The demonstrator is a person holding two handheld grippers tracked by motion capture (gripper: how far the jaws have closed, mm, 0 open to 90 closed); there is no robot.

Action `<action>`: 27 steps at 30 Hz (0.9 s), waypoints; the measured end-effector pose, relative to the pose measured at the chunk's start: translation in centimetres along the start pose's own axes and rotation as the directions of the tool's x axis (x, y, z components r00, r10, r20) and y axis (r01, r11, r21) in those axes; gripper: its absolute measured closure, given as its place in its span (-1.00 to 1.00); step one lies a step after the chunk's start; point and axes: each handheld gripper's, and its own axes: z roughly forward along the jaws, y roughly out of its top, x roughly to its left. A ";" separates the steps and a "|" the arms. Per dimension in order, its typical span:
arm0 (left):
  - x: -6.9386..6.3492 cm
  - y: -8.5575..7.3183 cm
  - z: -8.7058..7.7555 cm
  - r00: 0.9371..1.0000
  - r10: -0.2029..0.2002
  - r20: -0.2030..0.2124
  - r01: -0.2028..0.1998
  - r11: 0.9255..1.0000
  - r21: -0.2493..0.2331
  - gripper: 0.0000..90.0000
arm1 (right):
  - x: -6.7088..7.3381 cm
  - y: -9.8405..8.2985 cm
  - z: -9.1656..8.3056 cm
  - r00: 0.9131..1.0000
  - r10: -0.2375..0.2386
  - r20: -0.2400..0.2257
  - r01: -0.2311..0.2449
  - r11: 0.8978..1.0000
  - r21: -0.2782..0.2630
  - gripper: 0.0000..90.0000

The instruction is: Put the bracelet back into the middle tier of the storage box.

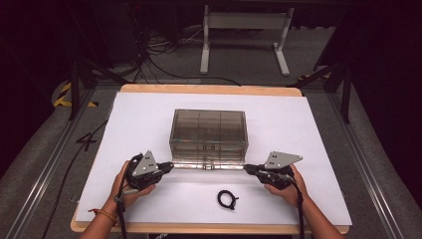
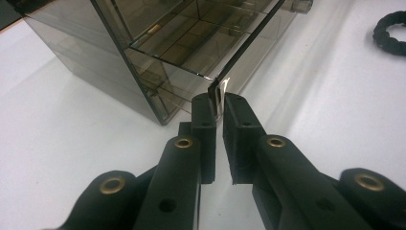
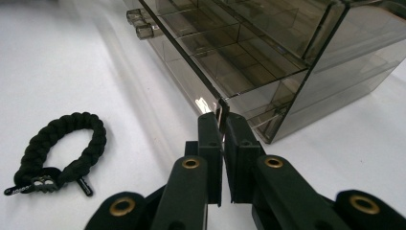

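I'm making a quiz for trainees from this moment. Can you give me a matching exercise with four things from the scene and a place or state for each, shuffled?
Things:
1. left tongs
2. right tongs
3. black braided bracelet
4. smoky clear drawer box

Places or states:
A. lying on the white table cover, near the front edge
B. shut on the right end of the pulled-out drawer front
C. standing mid-table, one drawer pulled out
D. shut on the left end of the pulled-out drawer front

Pairs: 1-D, 2-B, 3-A, 4-C
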 end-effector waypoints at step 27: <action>-0.9 -0.1 -0.5 0.999 0.037 -0.009 -0.037 0.999 0.018 0.85 | 0.6 0.1 -0.4 1.000 -0.015 -0.021 0.015 1.000 0.026 0.92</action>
